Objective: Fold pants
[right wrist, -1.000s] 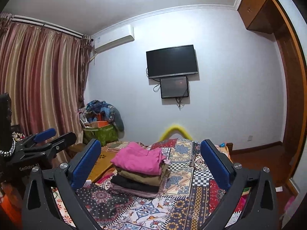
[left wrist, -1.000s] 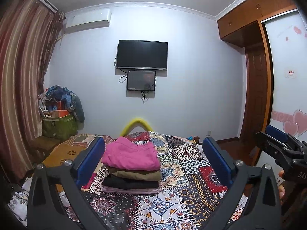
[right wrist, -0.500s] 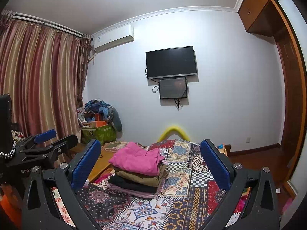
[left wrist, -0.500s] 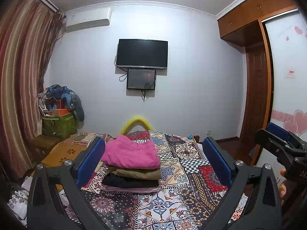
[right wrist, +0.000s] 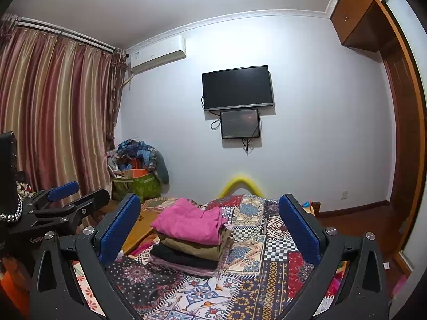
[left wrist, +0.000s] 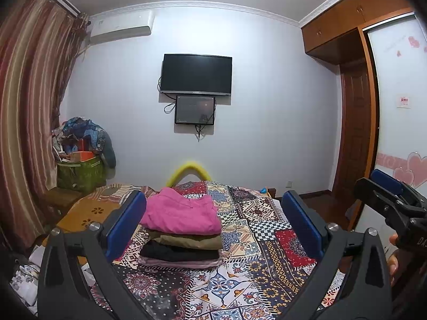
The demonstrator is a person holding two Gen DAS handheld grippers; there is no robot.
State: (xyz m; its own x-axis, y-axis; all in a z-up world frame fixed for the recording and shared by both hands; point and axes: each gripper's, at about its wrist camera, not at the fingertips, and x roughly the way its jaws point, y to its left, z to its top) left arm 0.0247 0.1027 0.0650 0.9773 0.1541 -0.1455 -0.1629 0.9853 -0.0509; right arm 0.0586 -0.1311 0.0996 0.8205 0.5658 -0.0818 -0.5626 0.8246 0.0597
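A stack of folded pants lies on the patterned bed cover: pink pants on top, then olive, black and pale pink ones below. The stack also shows in the right wrist view. My left gripper is open and empty, held above the bed, apart from the stack. My right gripper is open and empty too, at about the same height. Each gripper appears at the edge of the other's view: the right gripper, the left gripper.
A yellow curved bar stands at the bed's far end. A green bag piled with clothes sits at the far left by the curtains. A TV hangs on the wall. A wardrobe and door are at right.
Both views have shifted slightly, with the stack a little lower in frame. Both grippers stay open and the stack has not moved.
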